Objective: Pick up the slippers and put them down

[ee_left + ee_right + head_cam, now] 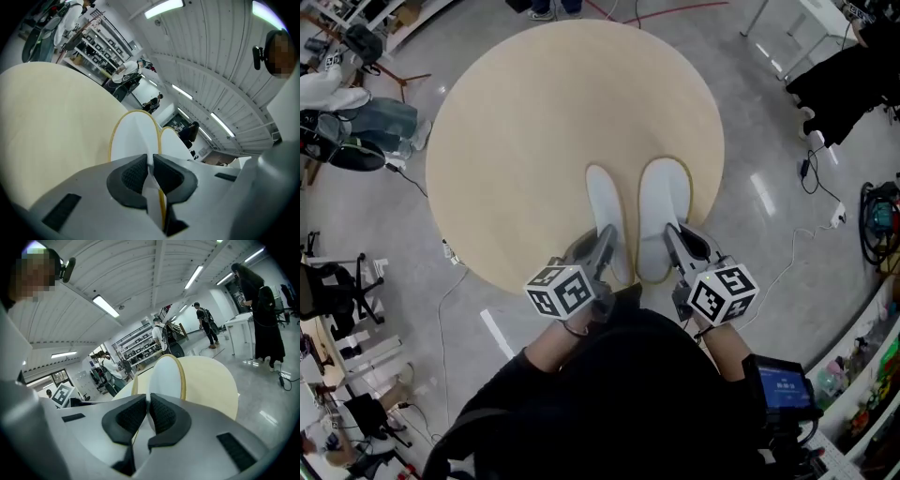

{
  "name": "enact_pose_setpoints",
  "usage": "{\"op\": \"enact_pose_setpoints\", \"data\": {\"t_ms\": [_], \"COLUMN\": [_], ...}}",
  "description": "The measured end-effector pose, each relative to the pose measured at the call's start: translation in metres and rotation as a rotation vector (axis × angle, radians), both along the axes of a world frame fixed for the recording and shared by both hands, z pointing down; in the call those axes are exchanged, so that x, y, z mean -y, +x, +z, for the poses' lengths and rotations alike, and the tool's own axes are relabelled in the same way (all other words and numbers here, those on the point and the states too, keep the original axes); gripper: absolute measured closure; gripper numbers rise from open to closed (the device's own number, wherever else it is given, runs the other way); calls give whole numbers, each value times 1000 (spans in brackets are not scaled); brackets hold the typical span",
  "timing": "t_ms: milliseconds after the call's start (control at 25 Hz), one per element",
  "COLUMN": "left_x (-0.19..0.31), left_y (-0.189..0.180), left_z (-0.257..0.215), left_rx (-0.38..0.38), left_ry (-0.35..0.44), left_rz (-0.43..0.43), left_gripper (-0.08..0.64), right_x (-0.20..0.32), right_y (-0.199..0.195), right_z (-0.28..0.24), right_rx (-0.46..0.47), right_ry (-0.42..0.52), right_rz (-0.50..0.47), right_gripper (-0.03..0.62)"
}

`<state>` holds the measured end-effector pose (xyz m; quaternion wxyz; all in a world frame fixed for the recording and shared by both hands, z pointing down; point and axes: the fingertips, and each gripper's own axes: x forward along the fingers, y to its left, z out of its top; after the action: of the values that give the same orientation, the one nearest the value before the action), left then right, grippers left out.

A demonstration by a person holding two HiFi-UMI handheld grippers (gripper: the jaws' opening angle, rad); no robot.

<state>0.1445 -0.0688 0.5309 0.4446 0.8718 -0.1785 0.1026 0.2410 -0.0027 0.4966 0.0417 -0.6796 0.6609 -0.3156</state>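
The round, pale worktop (pixel 534 141) stands on a grey floor (pixel 403 234). At its near edge lie the left slipper (pixel 602 211) and the right slipper (pixel 664 211), side by side.

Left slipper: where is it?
Left slipper: over the round table's near edge in the head view, left of the right slipper, heel clamped in the left gripper.

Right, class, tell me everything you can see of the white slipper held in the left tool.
The flat white slipper with a thin yellowish rim looks like thin, soft fabric, cut as a long oval. The left tool is shut on its heel end. Its toe points away from the person, over the round beige table, alongside the matching second slipper and not touching it. Whether it rests on the table is unclear.
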Motion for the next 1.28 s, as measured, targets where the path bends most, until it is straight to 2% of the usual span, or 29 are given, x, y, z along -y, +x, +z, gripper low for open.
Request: {"op": "enact_pose_setpoints", "data": {"t_ms": [80,160,400,720,880,1040,1280], "left_x": [32,43,118,119,122,130,141], "left_y": [13,27,110,145,143,142,174], "left_z": [5,20,47,44,41,40,21], "left_rx": [13,39,87,101,121,164,171], "left_ry": [-10,-6,-43,-63,-70,-60,-33], "left_rz": [-24,-30,-83,-134,-236,-335,-511], "left_gripper": [522,522,522,522,522,522,522], "right_x": [32,42,120,137,153,174,193], "right_y": [21,40,135,185,200,203,227], "right_z": [6,20,51,53,62,65,54], "right_rx": [12,20,54,81,119,153,161], "right_ry": [-14,-16,-75,-117,-126,-118,-114], "right_rz": [-10,-28,-102,-142,-203,-311,-505], "right_gripper": [558,558,558,558,558,558,558]}}
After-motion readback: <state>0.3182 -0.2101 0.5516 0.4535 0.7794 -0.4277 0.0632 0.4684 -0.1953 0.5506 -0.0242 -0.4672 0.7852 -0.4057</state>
